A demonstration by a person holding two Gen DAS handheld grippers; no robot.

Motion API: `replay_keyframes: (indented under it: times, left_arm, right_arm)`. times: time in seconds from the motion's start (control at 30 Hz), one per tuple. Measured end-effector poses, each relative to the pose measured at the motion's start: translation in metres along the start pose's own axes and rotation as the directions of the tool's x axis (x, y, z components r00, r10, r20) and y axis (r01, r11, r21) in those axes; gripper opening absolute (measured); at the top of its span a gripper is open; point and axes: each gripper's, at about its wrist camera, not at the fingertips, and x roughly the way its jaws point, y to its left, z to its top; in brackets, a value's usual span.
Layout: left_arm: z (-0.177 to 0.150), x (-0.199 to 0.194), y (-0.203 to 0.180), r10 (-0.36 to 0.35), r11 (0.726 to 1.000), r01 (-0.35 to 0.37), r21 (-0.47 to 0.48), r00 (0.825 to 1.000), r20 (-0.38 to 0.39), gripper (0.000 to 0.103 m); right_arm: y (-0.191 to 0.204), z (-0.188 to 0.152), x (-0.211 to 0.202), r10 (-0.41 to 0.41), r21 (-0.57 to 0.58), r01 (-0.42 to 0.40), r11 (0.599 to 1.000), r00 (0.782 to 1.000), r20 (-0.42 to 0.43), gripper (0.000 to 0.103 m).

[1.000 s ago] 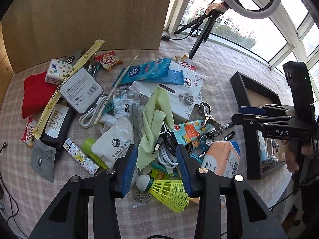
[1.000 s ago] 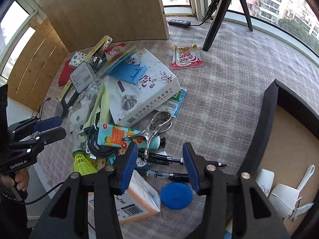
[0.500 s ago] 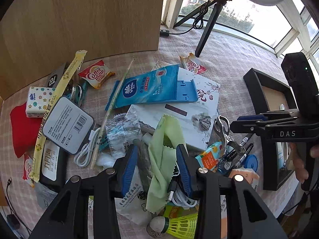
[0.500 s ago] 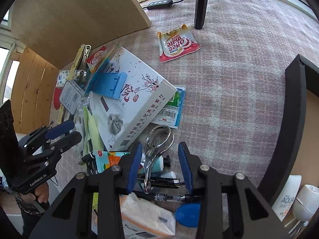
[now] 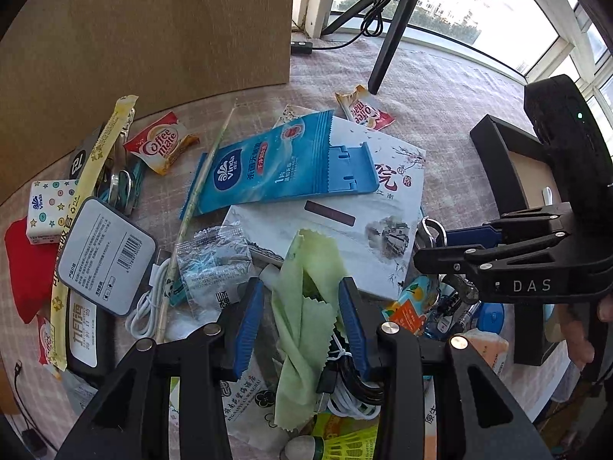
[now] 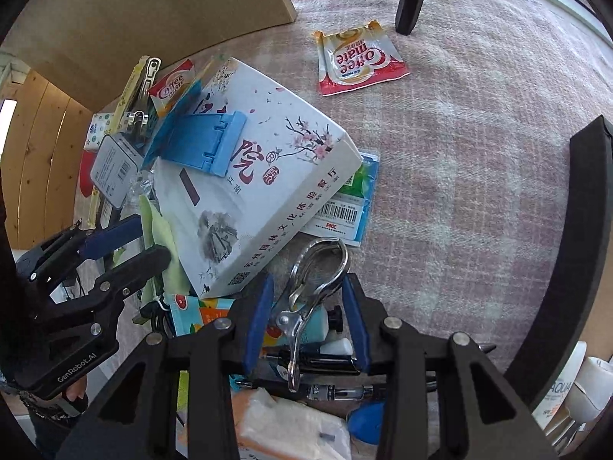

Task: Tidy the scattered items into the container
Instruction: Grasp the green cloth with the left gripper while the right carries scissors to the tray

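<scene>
Left gripper: jaws were spread apart, straddling the green cloth without visibly clamping it; "GenRobot.AI" read on its body in the right wrist view.
Right gripper: jaws stood parted on either side of the metal clip, nothing held; "DAS" was printed on its side in the left wrist view.
Green cloth: lay crumpled over white cables and a white pouch with Chinese print.
Metal clip: rested on pens and a colourful fruit-print tube, just beside the white box.
White box: showed blossom artwork, a red seal and Chinese characters; a blue plastic stand lay on top.
Vinda wipes pack: blue, "Vinda" readable, leaning on the box.
Coffee mate sachets: 1 near the wooden board, another apart on the checked cloth.
PICC card: barcode visible, tucked under the box corner.
Grey power bank: barcode label facing up.
Container: black-walled tray at the right, already holding a tube marked "AQUA".
</scene>
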Motion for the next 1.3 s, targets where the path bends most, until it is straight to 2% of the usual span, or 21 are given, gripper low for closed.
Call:
replay_keyframes:
  times: [0.03,0.1,0.2,0.27,0.6,0.87,1.1,1.3]
  left_arm:
    - [0.0,0.002,0.0,-0.003,1.0,0.003,-0.003,1.0,-0.005,0.037]
    - [-0.001,0.004,0.003,-0.023,1.0,0.023,-0.014,1.0,-0.015,0.016]
    - [-0.004,0.0,0.006,-0.042,0.999,0.042,-0.032,0.999,0.006,0.011]
    - [-0.006,-0.008,0.008,-0.064,0.997,0.066,-0.046,0.997,0.031,0.001]
    - [-0.014,-0.059,0.015,-0.094,0.99,0.108,-0.09,0.984,0.149,0.001]
    - [-0.015,-0.122,-0.003,-0.089,0.994,0.103,-0.035,0.954,0.286,0.001]
    - [-0.02,-0.15,-0.042,-0.154,0.988,0.147,0.046,0.928,0.338,0.001]
    - [-0.018,-0.152,-0.099,-0.244,0.967,0.206,0.148,0.916,0.318,0.001]
  right_arm:
    - [-0.002,0.0,-0.001,0.012,0.009,-0.012,1.0,1.0,0.003,0.022]
    - [-0.006,-0.002,-0.004,0.035,0.028,-0.035,0.999,0.999,0.009,0.022]
    - [-0.011,-0.005,-0.012,0.038,0.031,-0.04,0.999,0.999,0.037,0.021]
    - [-0.014,-0.008,-0.018,0.049,0.038,-0.051,0.998,0.997,0.055,0.021]
    - [-0.017,-0.018,-0.056,0.1,0.03,-0.105,0.994,0.984,0.151,0.02]
    - [-0.012,-0.033,-0.097,0.122,-0.002,-0.125,0.992,0.96,0.252,0.02]
    - [-0.022,-0.053,-0.139,0.127,0.003,-0.135,0.991,0.936,0.329,0.02]
    - [-0.064,-0.093,-0.176,0.086,0.069,-0.124,0.99,0.911,0.404,0.02]
